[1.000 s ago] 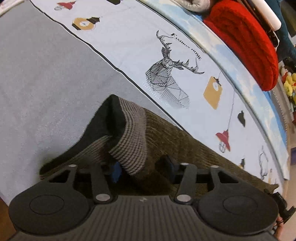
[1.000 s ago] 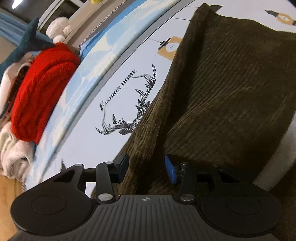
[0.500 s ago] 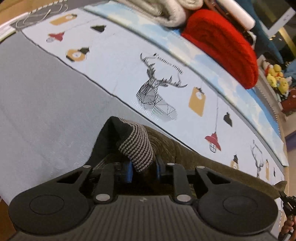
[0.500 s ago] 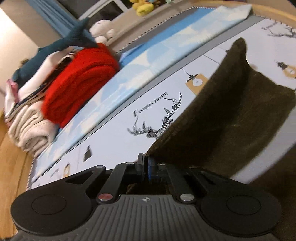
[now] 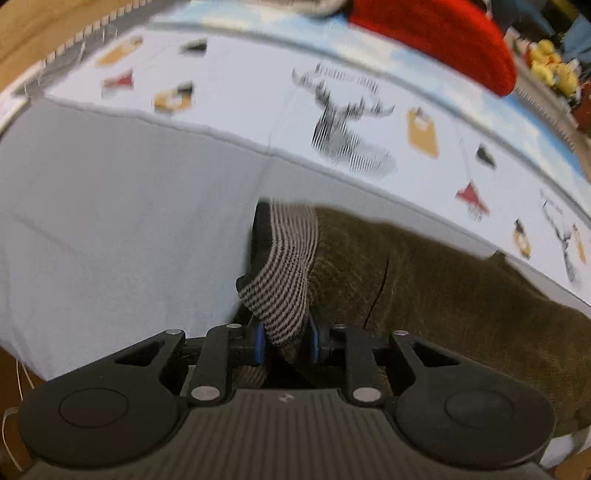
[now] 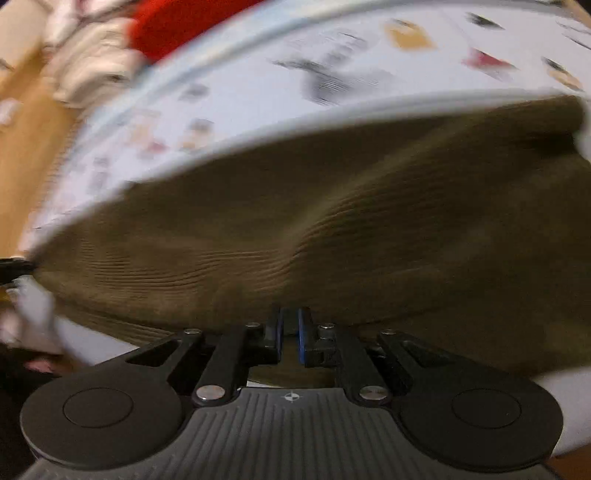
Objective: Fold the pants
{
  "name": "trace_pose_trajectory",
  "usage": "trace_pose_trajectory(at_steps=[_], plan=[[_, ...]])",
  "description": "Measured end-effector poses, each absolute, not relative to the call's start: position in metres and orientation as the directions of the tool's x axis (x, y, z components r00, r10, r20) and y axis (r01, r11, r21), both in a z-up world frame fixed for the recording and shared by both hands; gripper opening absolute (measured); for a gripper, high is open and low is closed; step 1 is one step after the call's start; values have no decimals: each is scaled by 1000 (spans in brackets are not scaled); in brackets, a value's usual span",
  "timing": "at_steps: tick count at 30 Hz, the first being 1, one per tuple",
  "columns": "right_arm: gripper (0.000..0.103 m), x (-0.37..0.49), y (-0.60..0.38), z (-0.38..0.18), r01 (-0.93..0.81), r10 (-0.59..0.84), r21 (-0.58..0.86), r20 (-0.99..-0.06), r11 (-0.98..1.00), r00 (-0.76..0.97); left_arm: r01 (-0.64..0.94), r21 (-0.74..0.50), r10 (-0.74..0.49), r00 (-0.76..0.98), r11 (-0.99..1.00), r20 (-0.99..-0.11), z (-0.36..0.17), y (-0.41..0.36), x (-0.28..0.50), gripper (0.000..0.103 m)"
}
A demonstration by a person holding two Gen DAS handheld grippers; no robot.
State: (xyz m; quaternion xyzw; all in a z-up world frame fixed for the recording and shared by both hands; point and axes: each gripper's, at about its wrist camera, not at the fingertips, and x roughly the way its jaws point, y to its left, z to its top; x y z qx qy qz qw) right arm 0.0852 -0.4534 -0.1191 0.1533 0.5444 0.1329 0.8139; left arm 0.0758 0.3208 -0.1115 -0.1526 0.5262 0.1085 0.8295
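1. Left gripper point(image 5: 285, 341): blue pads closed tight on the striped cuff point(image 5: 284, 273) of the pants point(image 5: 424, 288). The cuff stands up between the pads, grey with dark stripes, its dark lining showing at the left edge.
2. Pants: olive-brown corduroy. In the left view they run from the clamped cuff off to the right, lying over the grey sheet point(image 5: 110, 221).
3. Right gripper point(image 6: 290, 336): pads nearly together, a thin gap showing between them. The pants' point(image 6: 332, 221) near edge sits right at the pads. Blur hides whether cloth is actually pinched; cannot tell.
4. Right view: the corduroy spreads wide across the frame, ribs bunching into a ripple just above the pads. Far edge of the cloth lies against the printed sheet point(image 6: 258, 55).
5. Printed sheet point(image 5: 258, 92) in the left view: pale, with a striped deer head point(image 5: 343, 122), orange and red lamp shapes, and a black border line beyond the pants.
6. Red knit point(image 5: 443, 33) lies folded at the far edge of the bed, top right in the left view; yellow toys point(image 5: 554, 70) beside it.
7. Both views smeared by motion, the right one more.
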Motion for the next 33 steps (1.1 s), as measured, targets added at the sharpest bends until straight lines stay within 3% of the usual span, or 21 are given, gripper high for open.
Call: trace_pose_trajectory(at_steps=[3,5,8,12,16,19,22,23,26,33], plan=[[18,82,-513,-132,225,293,412,-859,883,421,-385,-138,23,387,912,-922,-118,326,79,36],[30,74,-556,-135,425,205,426,-857,799,473,-416,-159,13,380,895,-925,-121,331,80,41],[32,60,-599,-141,601,133,485,-835,636,534,-446,-177,-4,362,877,-932,-126,335,82,43],[33,60,-628,-155,663,122,570,-795,485,594,-461,-186,-15,349,868,-937,-131,335,86,49],[40,74,-630,-160,677,70,563,-791,474,608,-475,-220,-44,354,852,-934,-135,337,88,58],[39,81,-633,-167,678,61,572,-783,461,619,-468,-210,-45,339,859,-940,-140,334,91,59],[7,92,-624,-164,675,19,537,-790,506,613,-461,-183,-27,324,868,-946,-143,332,94,58],[4,92,-624,-160,666,10,539,-781,515,624,-460,-176,-20,324,871,-946,-143,332,95,50],[3,88,-620,-138,636,-39,562,-732,529,680,-449,-163,3,346,879,-938,-138,329,95,28],[2,21,-630,-73,558,-218,635,-534,535,817,-340,-228,-23,514,912,-857,-98,315,75,23]])
